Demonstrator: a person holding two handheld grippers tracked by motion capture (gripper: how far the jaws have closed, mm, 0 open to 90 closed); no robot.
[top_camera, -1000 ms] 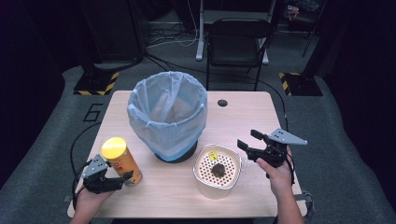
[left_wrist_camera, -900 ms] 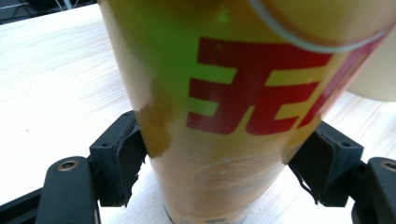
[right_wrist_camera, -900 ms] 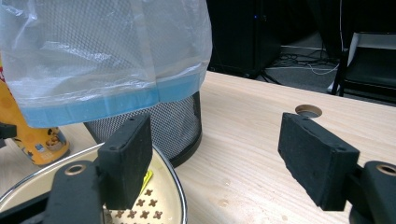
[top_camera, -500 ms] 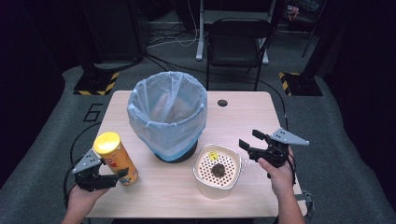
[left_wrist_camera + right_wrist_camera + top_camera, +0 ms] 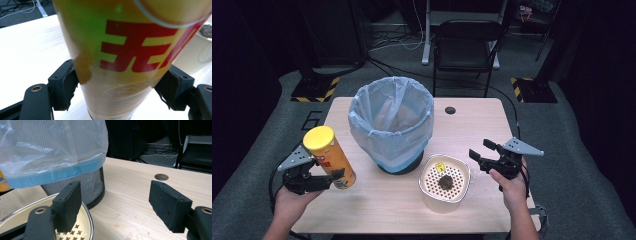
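A tall yellow chip can with red lettering hangs tilted above the table's left front corner. My left gripper is shut on its lower end, and both pads press its sides. A white bowl with a perforated insert holds a dark lump and a small yellow tag. Just right of the bowl, my right gripper stands open with nothing between its fingers. Its left pad sits over the bowl's rim.
A mesh waste bin lined with a pale blue bag stands at the table's middle, close behind the bowl. A cable hole lies at the back right. A black chair stands beyond the table.
My left gripper has risen with the can, lifting it off the table and leaning its top to the left. The right gripper has stayed where it was.
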